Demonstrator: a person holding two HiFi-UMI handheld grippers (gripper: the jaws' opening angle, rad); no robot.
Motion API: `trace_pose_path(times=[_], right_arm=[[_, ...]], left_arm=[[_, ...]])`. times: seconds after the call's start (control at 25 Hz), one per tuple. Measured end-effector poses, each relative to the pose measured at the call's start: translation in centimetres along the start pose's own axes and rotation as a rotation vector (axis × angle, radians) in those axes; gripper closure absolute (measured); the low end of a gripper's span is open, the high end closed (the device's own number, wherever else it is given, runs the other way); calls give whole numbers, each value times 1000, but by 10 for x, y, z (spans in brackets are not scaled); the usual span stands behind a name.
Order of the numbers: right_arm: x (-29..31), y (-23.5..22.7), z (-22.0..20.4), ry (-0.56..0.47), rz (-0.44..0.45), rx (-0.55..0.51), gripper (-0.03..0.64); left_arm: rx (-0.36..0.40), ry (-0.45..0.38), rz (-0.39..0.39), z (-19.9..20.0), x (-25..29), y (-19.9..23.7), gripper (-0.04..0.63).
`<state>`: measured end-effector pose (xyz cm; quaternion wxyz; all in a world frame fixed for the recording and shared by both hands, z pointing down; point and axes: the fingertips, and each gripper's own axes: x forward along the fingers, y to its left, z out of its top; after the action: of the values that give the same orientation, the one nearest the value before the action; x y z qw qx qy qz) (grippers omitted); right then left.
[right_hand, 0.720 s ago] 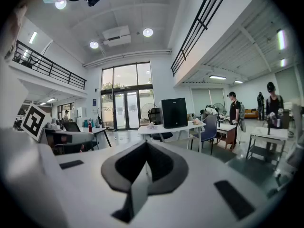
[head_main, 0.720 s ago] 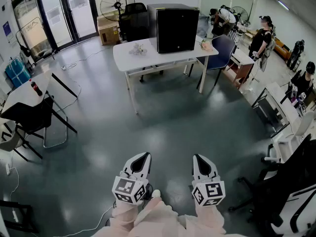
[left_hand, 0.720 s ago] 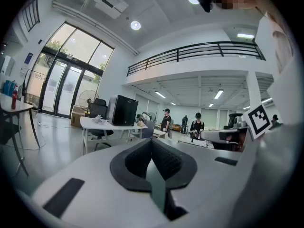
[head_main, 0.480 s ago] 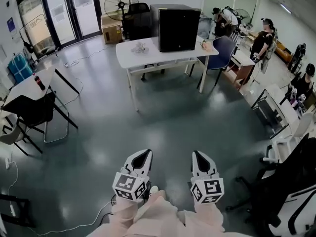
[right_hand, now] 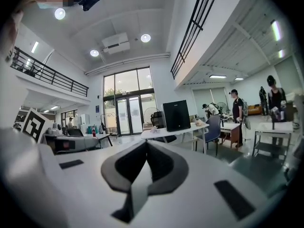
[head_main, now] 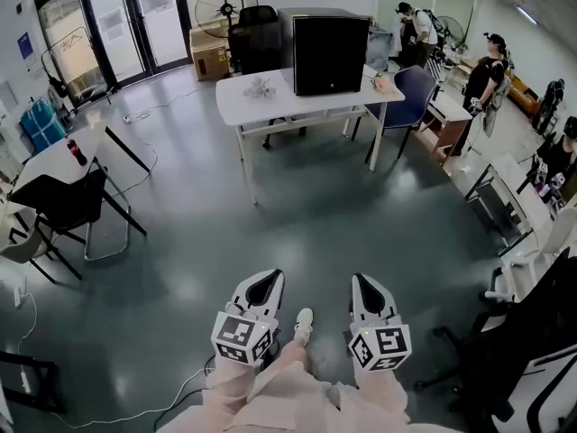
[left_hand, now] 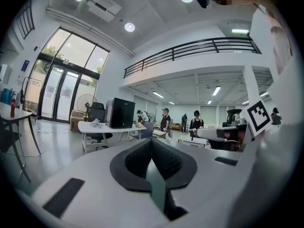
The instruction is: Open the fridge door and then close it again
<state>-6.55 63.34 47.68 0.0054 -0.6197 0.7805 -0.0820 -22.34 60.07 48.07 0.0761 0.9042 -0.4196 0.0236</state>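
Observation:
The black mini fridge [head_main: 329, 54] stands with its door closed on a white table [head_main: 261, 108] far across the room. It shows small in the left gripper view [left_hand: 119, 113] and in the right gripper view [right_hand: 176, 115]. My left gripper [head_main: 263, 284] and right gripper [head_main: 365, 287] are held side by side low in the head view, pointing toward the table and well short of it. Both are shut with nothing between the jaws, as the left gripper [left_hand: 152, 144] and the right gripper [right_hand: 146, 146] show in their own views.
A blue chair [head_main: 407, 93] stands right of the fridge table, with a fan [head_main: 226, 1] and a cardboard box [head_main: 209, 54] behind it. At left is a table with a bottle [head_main: 76, 152] and a black chair [head_main: 59, 204]. People [head_main: 482, 72] and desks line the right side. A cable [head_main: 135, 404] lies on the floor.
The head view has drifted a little, so the fridge table sits slightly further right. A white shoe now shows on the floor between the two grippers. Both grippers stay shut.

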Motion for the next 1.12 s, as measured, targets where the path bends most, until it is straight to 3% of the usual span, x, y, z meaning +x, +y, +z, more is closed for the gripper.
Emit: trace_pose_path(times=[0.52,1.12], right_arm=[[105,-60,24,24,-9,7,606],[244,-97,48,26,-8,5,606]], left_arm=[[-17,2,26,23,109,54,584],[-16,-12,26,57,221,141,584]])
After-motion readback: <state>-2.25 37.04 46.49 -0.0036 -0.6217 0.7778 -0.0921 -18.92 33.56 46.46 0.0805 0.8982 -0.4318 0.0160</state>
